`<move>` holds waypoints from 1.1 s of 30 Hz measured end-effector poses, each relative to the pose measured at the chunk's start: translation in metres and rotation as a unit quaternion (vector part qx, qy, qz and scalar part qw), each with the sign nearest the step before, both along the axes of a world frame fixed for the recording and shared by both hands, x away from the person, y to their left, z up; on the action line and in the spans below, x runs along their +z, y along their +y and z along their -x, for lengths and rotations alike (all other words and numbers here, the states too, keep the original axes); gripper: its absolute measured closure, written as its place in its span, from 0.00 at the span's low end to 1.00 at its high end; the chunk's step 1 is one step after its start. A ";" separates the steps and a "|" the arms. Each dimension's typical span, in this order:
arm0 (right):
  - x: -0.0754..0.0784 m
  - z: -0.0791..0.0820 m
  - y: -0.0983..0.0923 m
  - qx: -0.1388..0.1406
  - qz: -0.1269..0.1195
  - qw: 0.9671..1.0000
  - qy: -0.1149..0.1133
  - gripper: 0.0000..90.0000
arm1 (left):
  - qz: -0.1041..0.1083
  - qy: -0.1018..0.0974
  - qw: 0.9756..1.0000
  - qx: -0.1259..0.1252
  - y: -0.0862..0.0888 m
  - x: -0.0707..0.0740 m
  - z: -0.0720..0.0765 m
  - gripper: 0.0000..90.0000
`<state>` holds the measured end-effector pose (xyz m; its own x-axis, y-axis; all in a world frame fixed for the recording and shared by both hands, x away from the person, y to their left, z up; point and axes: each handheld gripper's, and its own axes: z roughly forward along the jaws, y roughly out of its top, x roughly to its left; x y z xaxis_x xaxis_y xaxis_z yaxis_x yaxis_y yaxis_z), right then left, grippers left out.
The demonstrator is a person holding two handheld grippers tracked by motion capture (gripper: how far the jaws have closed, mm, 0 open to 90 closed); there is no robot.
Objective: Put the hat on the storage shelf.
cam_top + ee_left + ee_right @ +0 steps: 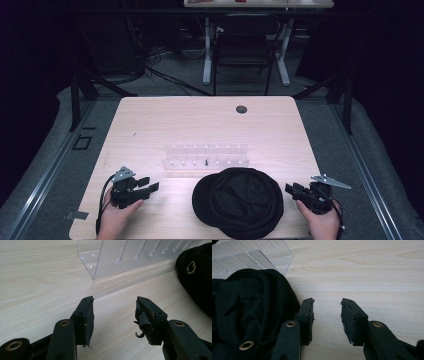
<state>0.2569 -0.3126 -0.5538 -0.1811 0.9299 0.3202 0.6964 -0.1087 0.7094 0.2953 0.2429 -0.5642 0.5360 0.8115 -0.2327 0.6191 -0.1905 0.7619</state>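
a pale wooden bench (150,125) is seen from above. a black cloth cap (240,200) is laid on the near part of the bench, in the middle. just behind the cap, a clear plastic rack with rows of small slots (206,156) is set flat on the wood. one small dark thing is seen in the rack, but it is too small to tell what it is. a small round dark hole (241,109) is seen near the far edge of the bench.

the left hand-held gripper (148,184) is held low at the near left side of the bench, by the left hand (117,215). its jaws are spread apart and nothing is held between them. in the left gripper view, bare wood is seen between the jaws, the clear rack (120,257) is seen ahead, and the edge of the black cap (197,277) is seen off to one side, well apart from the jaws.

the right hand-held gripper (290,190) is held at the near right side, by the right hand (322,222), just beside the cap. its jaws are spread apart too, with nothing between them. in the right gripper view, the black cap (249,312) is seen right next to one jaw. it cannot be told if the jaw is touching the cloth.

a dark chair (242,52) is seen on the floor behind the bench.
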 end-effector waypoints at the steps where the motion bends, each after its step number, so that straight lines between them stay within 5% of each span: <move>1: 0.000 0.000 0.000 0.000 -0.002 1.000 -0.001 0.68 | -0.004 -0.001 1.000 -0.001 -0.002 -0.001 0.001 0.54; 7: 0.007 -0.001 0.003 0.002 -0.027 0.999 0.022 0.72 | -0.035 -0.004 0.999 -0.018 -0.010 0.000 0.003 0.53; 13: 0.018 0.004 0.006 -0.001 -0.010 1.000 0.015 0.68 | -0.047 -0.002 0.999 -0.012 -0.012 -0.001 0.004 0.52; 23: 0.033 0.000 0.013 0.022 0.031 0.997 0.066 0.60 | -0.035 0.004 0.999 0.005 -0.009 0.000 0.000 0.52; 33: 0.054 -0.009 0.020 0.038 0.003 0.988 0.146 0.72 | -0.036 0.002 0.999 0.000 -0.011 -0.001 0.003 0.52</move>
<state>0.2661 -0.2929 -0.4999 -0.1514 0.9190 0.3641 0.8780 -0.0442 0.4766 0.2927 0.2316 -0.5647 0.5354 0.8259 -0.1765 0.6219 -0.2441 0.7441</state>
